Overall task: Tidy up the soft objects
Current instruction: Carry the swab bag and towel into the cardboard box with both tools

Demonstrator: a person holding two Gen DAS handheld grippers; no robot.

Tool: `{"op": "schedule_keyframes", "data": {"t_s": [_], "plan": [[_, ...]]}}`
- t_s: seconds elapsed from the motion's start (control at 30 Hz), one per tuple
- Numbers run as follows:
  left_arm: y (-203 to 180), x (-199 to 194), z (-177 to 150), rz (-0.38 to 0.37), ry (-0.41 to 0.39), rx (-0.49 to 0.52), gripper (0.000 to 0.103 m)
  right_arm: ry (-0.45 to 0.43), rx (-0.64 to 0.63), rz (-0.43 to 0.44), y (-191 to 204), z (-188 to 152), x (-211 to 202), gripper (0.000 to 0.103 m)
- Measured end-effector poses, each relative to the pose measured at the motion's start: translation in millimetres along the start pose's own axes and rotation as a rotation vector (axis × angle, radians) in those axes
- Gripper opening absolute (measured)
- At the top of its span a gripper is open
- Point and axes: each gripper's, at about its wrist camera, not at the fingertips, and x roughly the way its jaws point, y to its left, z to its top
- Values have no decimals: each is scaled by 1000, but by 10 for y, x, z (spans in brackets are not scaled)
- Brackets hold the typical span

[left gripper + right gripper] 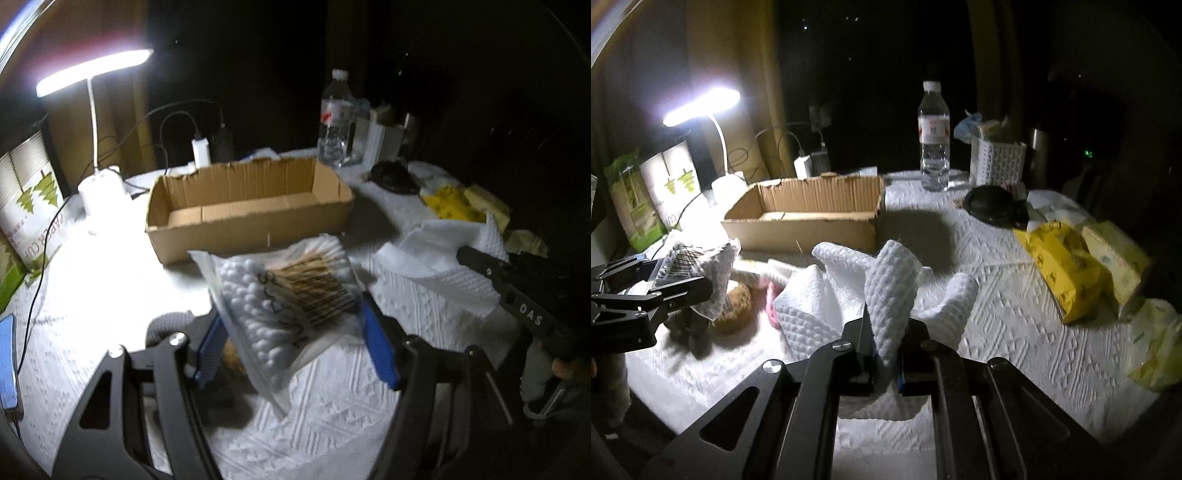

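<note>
Left gripper (295,332) fingers are clamping a slippery cotton-swab bag (284,299) short of the cardboard box (243,206); the right gripper (882,354), clamping a paper towel (890,291), is risking a tear

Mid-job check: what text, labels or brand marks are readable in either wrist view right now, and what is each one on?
"DAS": white letters on the right gripper finger.
"PAPER CUP", partly cut off at the frame edge: on the green-and-white package with tree shapes beside the lamp.
Black handwriting on the bag of cotton swabs in the left gripper: too blurred to read.
Red-and-white label on the water bottle: too small to read.
Print on the yellow packet: unreadable.
</note>
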Motion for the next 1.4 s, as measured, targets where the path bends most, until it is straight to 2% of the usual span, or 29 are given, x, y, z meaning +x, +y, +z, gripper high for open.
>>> {"op": "schedule_keyframes", "data": {"t_s": [0.53, 0.97, 1.17, 1.4], "plan": [[473, 43, 588, -15, -135, -60, 68, -33, -72, 13, 337, 686, 457, 8], [661, 430, 994, 6, -193, -103, 68, -68, -120, 60, 440, 1226, 903, 8], [726, 748, 1033, 10, -169, -133, 68, -53, -126, 73, 464, 1337, 1168, 8], [809, 1186, 988, 7, -89, -160, 68, 16, -122, 97, 475, 1265, 1580, 8]]}}
